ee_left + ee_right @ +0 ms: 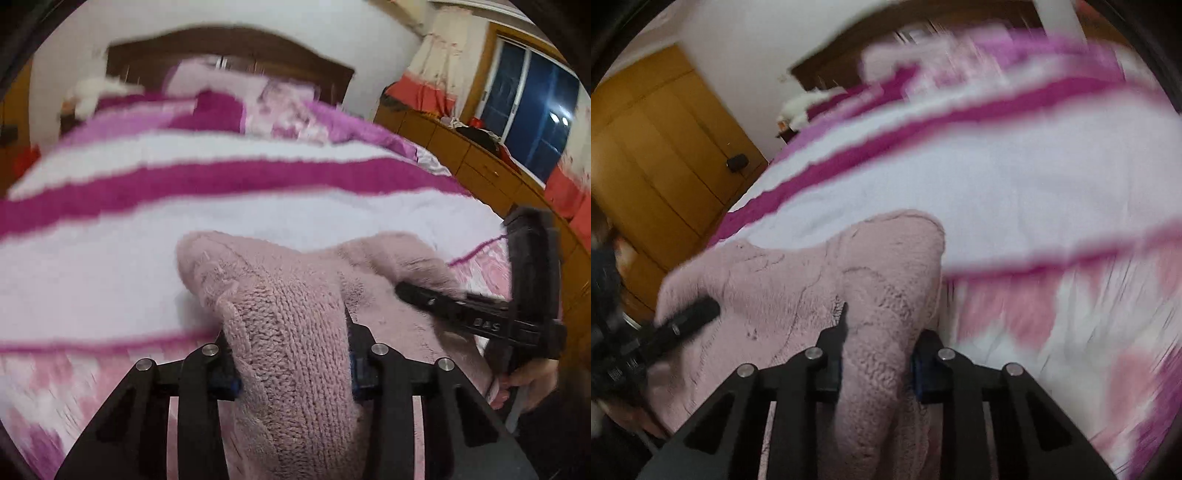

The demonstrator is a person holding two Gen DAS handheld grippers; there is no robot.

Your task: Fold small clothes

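A fluffy pale pink knitted garment lies over the striped bed and is lifted at two places. My left gripper is shut on a bunched fold of it, which drapes over the fingers. My right gripper is shut on another fold of the same garment. In the left wrist view the right gripper shows at the right, pinching the cloth. In the right wrist view the left gripper shows at the left, also in the cloth. Both views are blurred by motion.
The bed has a white, magenta and pink striped cover, with pillows and a dark wooden headboard at the far end. A wooden cabinet and a window stand to the right. A wooden door stands to the left.
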